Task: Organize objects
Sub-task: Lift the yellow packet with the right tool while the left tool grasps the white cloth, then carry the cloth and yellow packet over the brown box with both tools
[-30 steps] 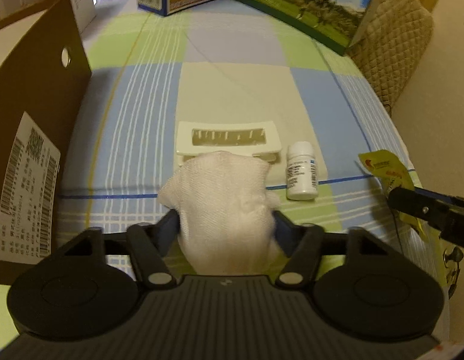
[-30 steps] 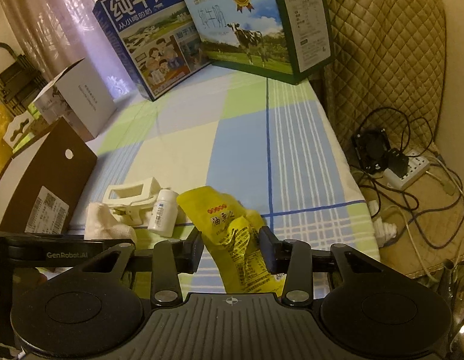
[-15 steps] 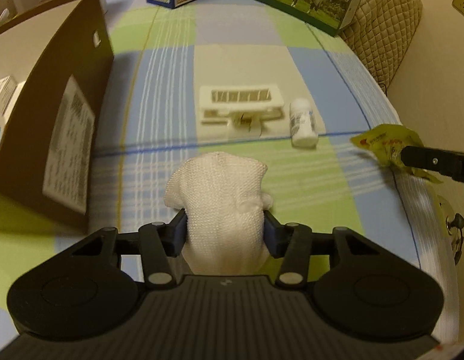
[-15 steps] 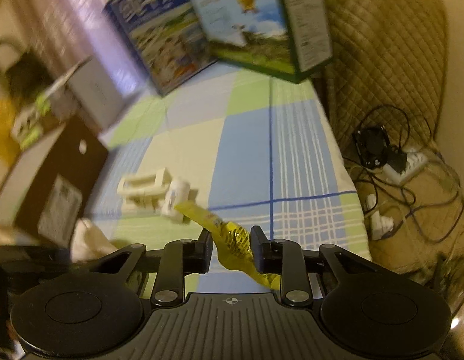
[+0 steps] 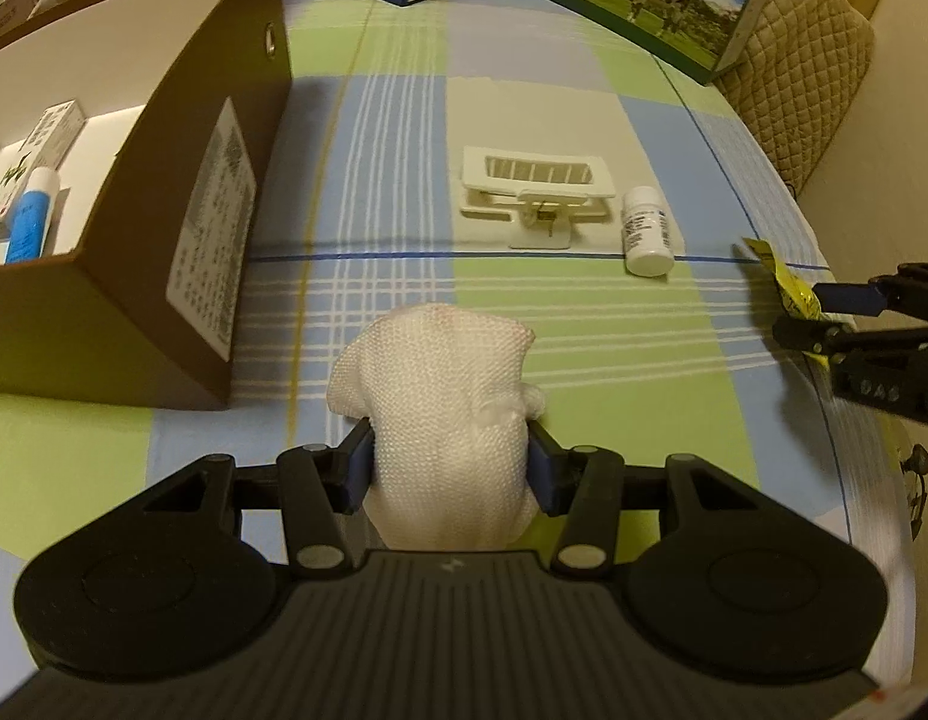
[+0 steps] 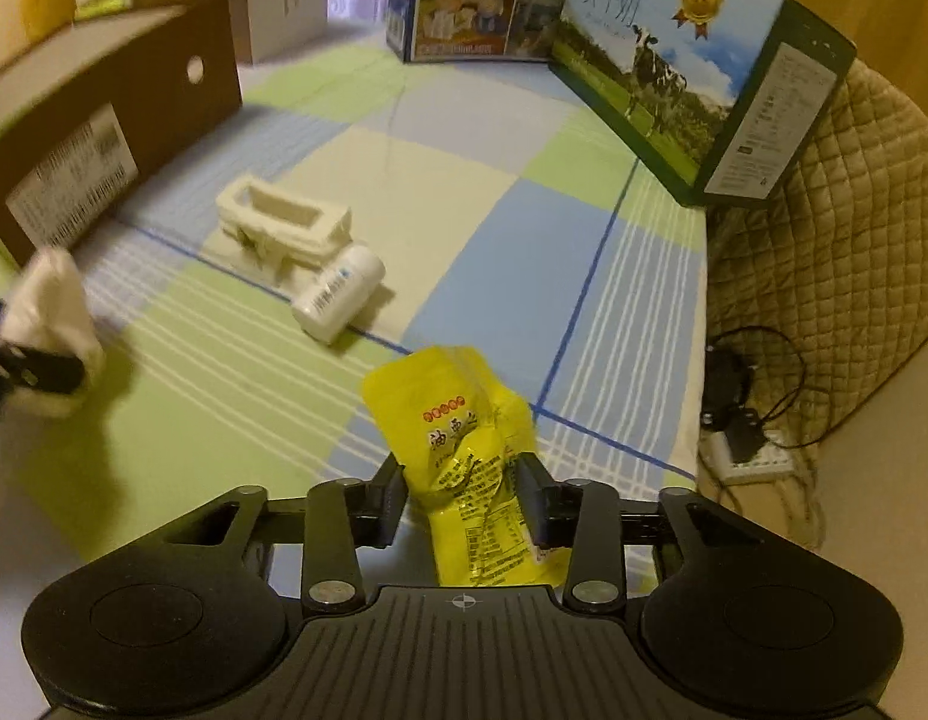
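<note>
My left gripper (image 5: 449,459) is shut on a white woven cloth (image 5: 440,384), held above the checked tablecloth; the cloth (image 6: 50,312) also shows at the left of the right wrist view. My right gripper (image 6: 461,495) is shut on a crumpled yellow snack packet (image 6: 464,438); that packet (image 5: 785,279) shows at the far right of the left wrist view. A white plastic holder (image 5: 536,192) and a small white pill bottle (image 5: 644,231) lie side by side on the cloth ahead. An open brown cardboard box (image 5: 182,204) stands to the left.
Inside the brown box lie a blue-and-white tube (image 5: 32,210) and a small carton (image 5: 41,150). Two milk cartons (image 6: 662,72) stand at the table's far edge. A quilted chair back (image 6: 824,252) and a power strip with cables (image 6: 752,456) are beyond the right edge.
Both grippers have pulled back and risen with their loads. The left view has swung so the brown box's inside now shows. The yellow packet has turned flat toward the right camera.
</note>
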A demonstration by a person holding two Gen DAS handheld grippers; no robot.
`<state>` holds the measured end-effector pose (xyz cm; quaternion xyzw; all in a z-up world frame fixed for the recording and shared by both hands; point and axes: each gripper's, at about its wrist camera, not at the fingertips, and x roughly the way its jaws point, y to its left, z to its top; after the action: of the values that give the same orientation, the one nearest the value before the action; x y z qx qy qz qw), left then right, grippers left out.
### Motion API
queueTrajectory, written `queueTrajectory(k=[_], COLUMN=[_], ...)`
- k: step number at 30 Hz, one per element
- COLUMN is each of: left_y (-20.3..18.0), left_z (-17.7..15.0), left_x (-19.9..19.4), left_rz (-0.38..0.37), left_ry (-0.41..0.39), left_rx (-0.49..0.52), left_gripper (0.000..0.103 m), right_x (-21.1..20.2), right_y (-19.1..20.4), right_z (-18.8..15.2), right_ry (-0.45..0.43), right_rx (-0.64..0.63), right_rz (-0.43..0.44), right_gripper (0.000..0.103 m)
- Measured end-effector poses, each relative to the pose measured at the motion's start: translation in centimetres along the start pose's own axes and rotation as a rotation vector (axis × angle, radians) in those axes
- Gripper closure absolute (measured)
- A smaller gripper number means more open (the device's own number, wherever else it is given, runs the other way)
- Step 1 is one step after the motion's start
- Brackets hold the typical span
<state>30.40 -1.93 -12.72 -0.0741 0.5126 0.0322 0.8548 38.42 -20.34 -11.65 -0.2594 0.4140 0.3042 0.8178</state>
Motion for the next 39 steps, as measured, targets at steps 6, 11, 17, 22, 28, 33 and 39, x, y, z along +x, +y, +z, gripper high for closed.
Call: queueTrajectory(k=[6,11,17,22,28,33,39], left_y=[0.1,0.0,-0.2,-0.3,-0.1,0.6,1.3], left_z=[-0.1,0.0,0.1,0.1,-0.3,-1.0,-1.5], left_x=[0.1,0.2,0.1,-0.4,-1.3,-2.5,-4.3], left_rz=[0.004,0.009,0.004,-0.008,-0.015,-0.017,-0.022], left_ry=[0.002,0.000,-0.009,-0.020,-0.032,-0.041,-0.059], left_rx=[-0.001,0.018,0.053,0.067,0.074,0.067,0.060], left_gripper=[0.057,0.057,0.057,0.057,0.057,0.057,0.057], right_x=[0.9,0.4,-2.4,-4.5,-6.8,-8.7,-10.1], right_y=[0.3,0.6,-1.0,-1.8,-1.5,-0.8,0.7], right_z=[-0.9,-1.3,-1.1,-1.1,-1.2,-1.1,-0.8], right_ry=[-0.081,-0.125,-0.156,-0.157,-0.170,-0.188,-0.202], right_rx=[-0.014,0.008,0.161,0.286,0.356,0.382,0.384], right_rz=[-0.045,-0.067,0.019,0.119,0.199,0.245,0.288], right_gripper=[0.061,0.070,0.083,0.101,0.101,0.101,0.101])
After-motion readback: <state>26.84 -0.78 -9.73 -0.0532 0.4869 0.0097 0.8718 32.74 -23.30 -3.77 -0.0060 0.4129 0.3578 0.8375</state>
